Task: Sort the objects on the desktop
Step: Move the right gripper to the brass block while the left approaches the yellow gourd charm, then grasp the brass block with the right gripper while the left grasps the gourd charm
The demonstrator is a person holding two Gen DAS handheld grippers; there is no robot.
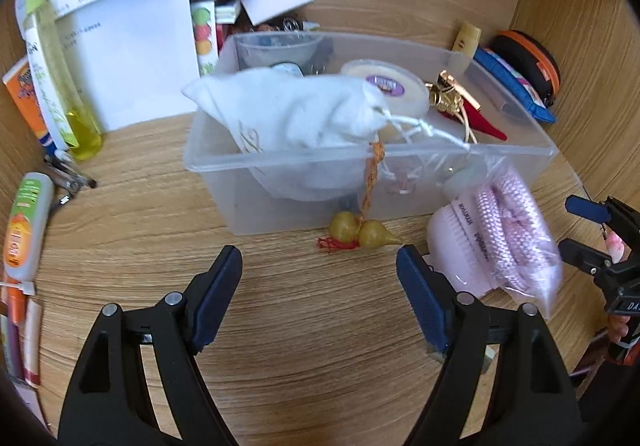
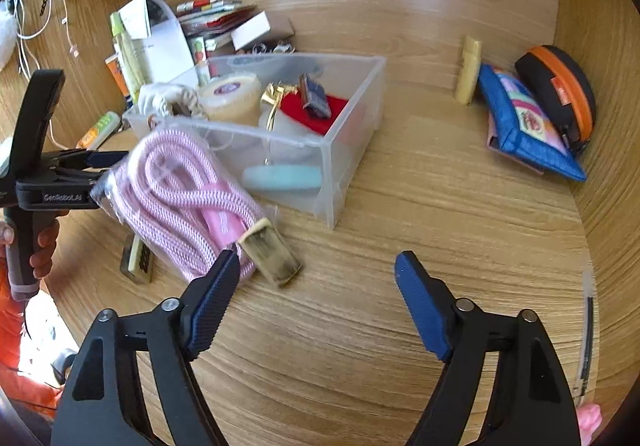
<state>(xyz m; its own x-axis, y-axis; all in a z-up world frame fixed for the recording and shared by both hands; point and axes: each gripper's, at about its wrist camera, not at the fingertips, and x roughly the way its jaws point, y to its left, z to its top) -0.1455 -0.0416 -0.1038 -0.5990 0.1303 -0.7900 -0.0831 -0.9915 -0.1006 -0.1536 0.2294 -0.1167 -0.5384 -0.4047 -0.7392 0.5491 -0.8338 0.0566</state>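
Left wrist view: shows left gripper at 6 o'clock, spread wide and holding nothing. Frames one clear bin at centre, already stocked with one white pouch among other oddments. Finds one gourd charm on the desk just before the bin, its cord draped over the rim. Places one bag of pink cord at 4 o'clock, blurred, beside the bin's corner. Catches right gripper at 3 o'clock, parted, next to the bag.

Right wrist view: shows right gripper at 6 o'clock, likewise spread and empty. Puts the bag at 9 o'clock, outside the bin, with left gripper at its far corner. Counts at 3 o'clock one blue pouch, one black-and-orange case and one yellow tube, all unsorted.

Appears to be mid-sort, with the bag likely next for the bin. Calls for closing on the bag's slack plastic, then lifting it over the near wall.
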